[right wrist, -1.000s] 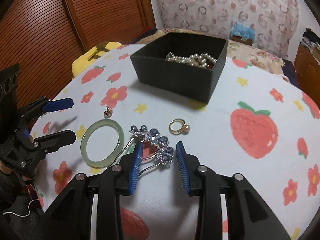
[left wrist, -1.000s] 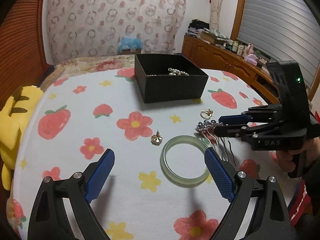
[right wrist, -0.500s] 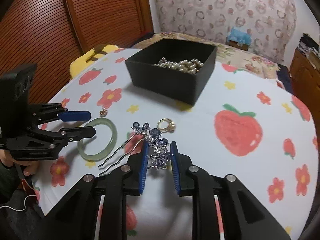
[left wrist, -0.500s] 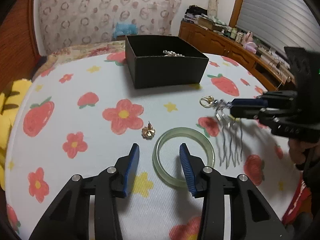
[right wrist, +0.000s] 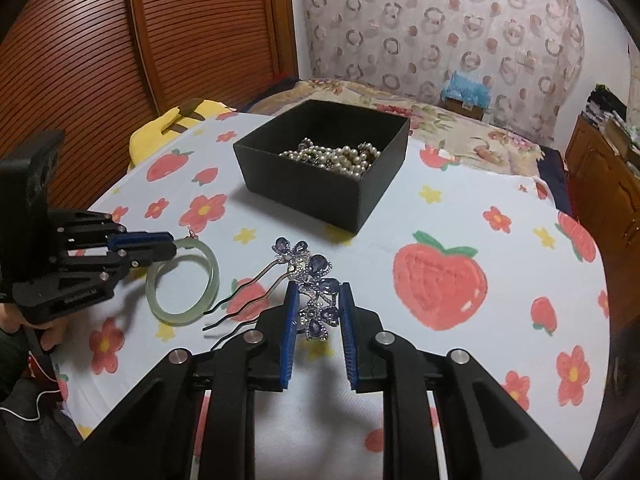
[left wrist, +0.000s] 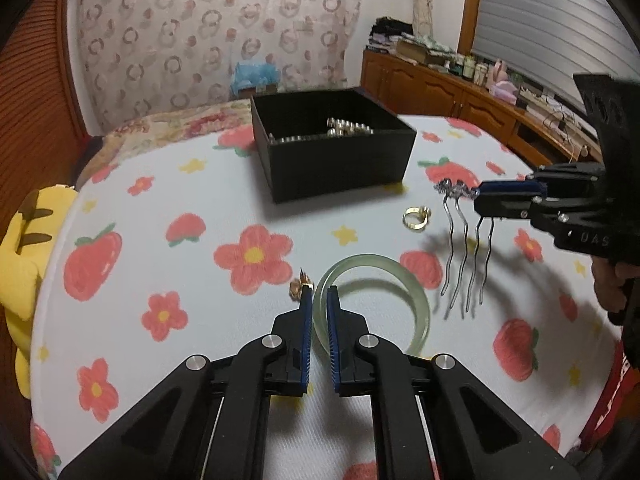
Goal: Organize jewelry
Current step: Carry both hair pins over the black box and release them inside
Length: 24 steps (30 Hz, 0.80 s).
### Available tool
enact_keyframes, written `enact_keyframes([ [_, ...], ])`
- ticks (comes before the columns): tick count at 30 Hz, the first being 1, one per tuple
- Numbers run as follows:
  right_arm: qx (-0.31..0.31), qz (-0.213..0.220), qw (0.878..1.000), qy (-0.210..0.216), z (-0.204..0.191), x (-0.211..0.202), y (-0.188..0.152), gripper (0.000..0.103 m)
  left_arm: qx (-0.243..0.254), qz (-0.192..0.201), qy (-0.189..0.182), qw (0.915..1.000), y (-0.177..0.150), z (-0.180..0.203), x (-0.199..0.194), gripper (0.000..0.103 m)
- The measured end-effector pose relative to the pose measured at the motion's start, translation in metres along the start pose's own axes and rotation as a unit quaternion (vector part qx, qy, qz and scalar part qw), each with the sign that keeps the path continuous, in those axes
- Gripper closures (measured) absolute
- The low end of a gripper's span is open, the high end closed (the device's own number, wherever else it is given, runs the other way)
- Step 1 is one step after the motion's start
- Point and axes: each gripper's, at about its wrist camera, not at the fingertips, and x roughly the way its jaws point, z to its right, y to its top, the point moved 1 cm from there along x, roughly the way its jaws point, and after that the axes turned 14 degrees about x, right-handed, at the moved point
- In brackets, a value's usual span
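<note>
A pale green jade bangle (left wrist: 370, 260) (right wrist: 176, 317) lies on the strawberry-print tablecloth (left wrist: 200, 320). My left gripper (left wrist: 319, 306) (right wrist: 173, 245) is shut on its near-left rim. My right gripper (right wrist: 316, 294) (left wrist: 476, 196) is shut on a hair comb (right wrist: 312, 276) (left wrist: 464, 248) topped with blue jewelled flowers. The comb is held clear of the cloth with its wavy prongs hanging free. A gold ring (left wrist: 416, 218) and a small gold charm (left wrist: 298, 286) rest on the cloth. Farther back stands an open black box (left wrist: 340, 168) (right wrist: 304, 188) holding pearls (right wrist: 336, 156).
A yellow plush toy (left wrist: 24, 248) leans at the table's left edge. A wooden sideboard (left wrist: 460, 92) with clutter runs along the right wall, and slatted wooden doors (right wrist: 120, 60) stand behind the table. A person's hand (left wrist: 608, 288) holds the right gripper.
My left gripper went from wide open to shut on the bangle's rim. My right gripper tightened on the hair comb and raised it off the cloth, so its prongs now hang.
</note>
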Motion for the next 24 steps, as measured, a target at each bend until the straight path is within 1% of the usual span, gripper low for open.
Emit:
enact_keyframes([
  [5, -0.008, 0.014, 1.000, -0.002, 0.000, -0.010, 0.009, 0.081, 0.003, 0.018, 0.010, 0.9998, 0.013, -0.003, -0.006, 0.096],
  [12, -0.015, 0.041, 0.999, 0.000, 0.004, -0.027, 0.035, 0.081, 0.005, 0.029, 0.010, 0.9995, 0.032, -0.009, -0.002, 0.096],
  [18, -0.018, 0.061, 0.998, 0.000, 0.010, -0.030, 0.067, 0.081, -0.001, 0.041, 0.007, 0.9991, 0.051, -0.022, 0.001, 0.096],
  [24, -0.018, 0.080, 0.997, -0.004, 0.017, -0.012, 0.110, 0.081, -0.009, 0.055, 0.013, 0.9983, 0.068, -0.039, -0.001, 0.096],
])
